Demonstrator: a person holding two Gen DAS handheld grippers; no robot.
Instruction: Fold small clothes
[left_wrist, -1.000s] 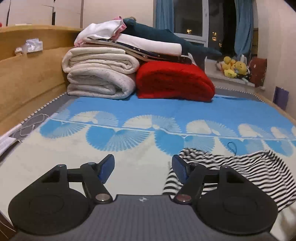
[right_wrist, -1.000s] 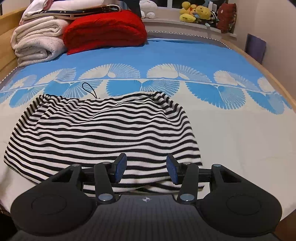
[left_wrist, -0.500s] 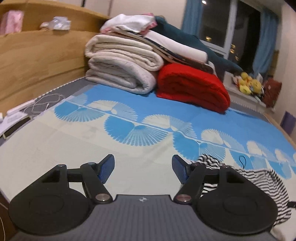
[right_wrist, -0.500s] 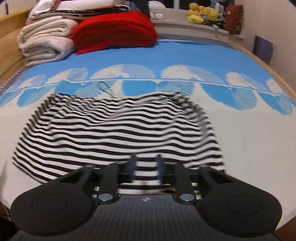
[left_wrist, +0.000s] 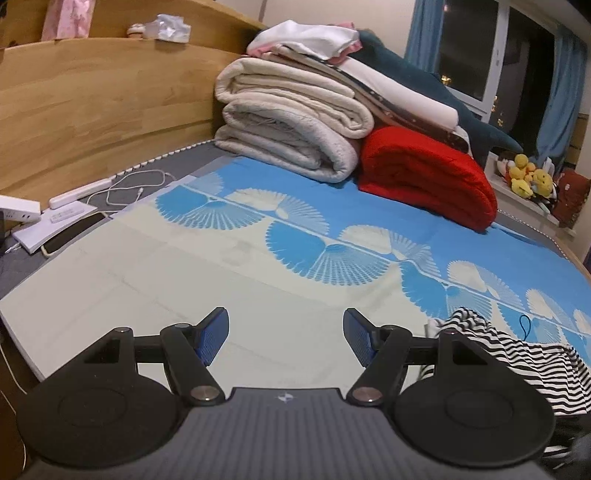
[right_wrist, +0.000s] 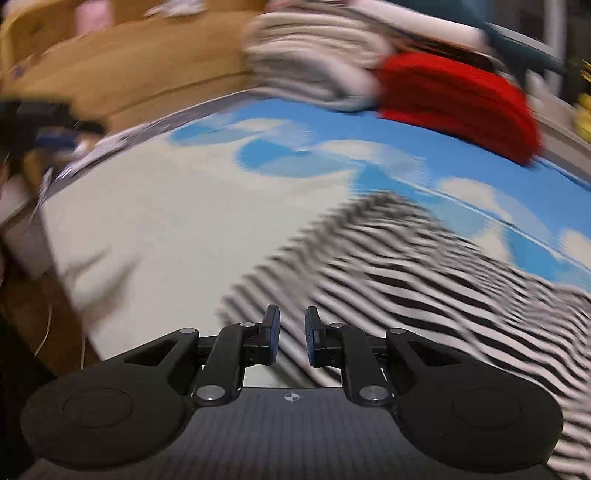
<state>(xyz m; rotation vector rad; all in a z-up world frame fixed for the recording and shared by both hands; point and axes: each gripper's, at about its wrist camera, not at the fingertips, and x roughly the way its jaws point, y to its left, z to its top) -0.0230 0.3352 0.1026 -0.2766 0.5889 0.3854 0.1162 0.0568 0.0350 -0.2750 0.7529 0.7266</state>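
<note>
The black-and-white striped knit garment (right_wrist: 424, 273) looks light and floppy; best pinched at a hem corner. Right gripper (right_wrist: 292, 328) jaws, lately reopening slightly, stand narrowly parted, apparently gripping nothing. Left gripper (left_wrist: 283, 330) jaws gape wide, empty.

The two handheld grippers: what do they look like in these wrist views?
Both match. The left gripper and right gripper have matte black linkage arms with silver pivot pins, two round black discs, blue ribbed pads on the fingers, and a grey ribbed body bearing a small white emblem. No hand, sleeve or cable shows.
</note>
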